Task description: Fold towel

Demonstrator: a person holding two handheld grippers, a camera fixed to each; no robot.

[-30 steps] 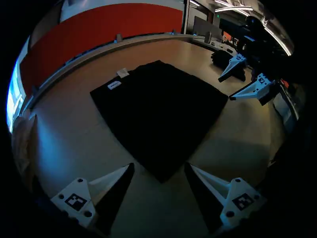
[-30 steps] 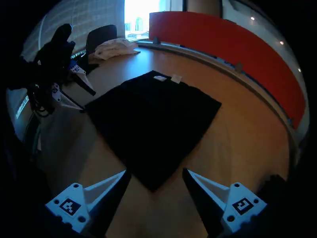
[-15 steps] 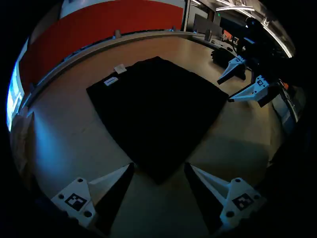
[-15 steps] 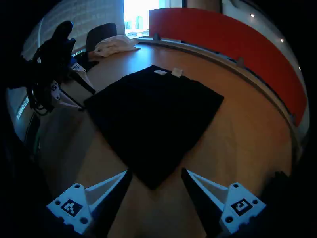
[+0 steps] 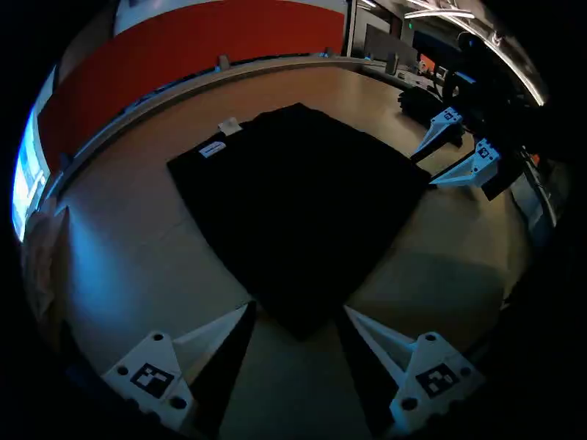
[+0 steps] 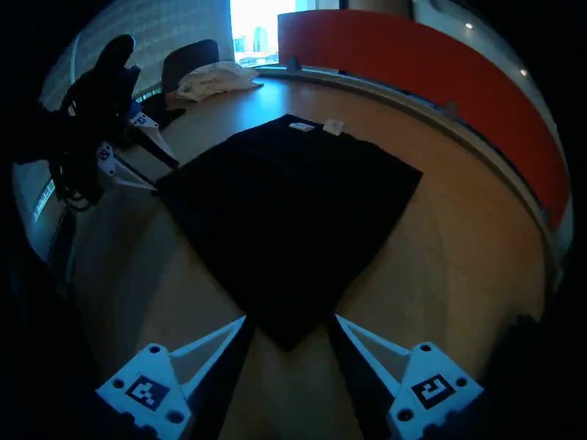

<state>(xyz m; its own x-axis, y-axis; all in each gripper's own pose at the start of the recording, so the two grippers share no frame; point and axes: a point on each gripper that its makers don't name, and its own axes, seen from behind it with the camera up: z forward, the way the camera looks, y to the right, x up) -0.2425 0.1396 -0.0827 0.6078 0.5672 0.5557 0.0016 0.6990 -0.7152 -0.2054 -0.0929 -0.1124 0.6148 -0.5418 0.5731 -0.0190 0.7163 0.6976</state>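
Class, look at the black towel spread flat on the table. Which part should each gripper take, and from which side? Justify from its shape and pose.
Grip the near corners. The towel lies flat, so only its edges offer a pinch; a corner points at the open left gripper and another at the open right gripper. Come in low along the table from each corner's tip.

Black towel point(image 5: 301, 205) corner between spread tips of left claw point(image 5: 297, 308)
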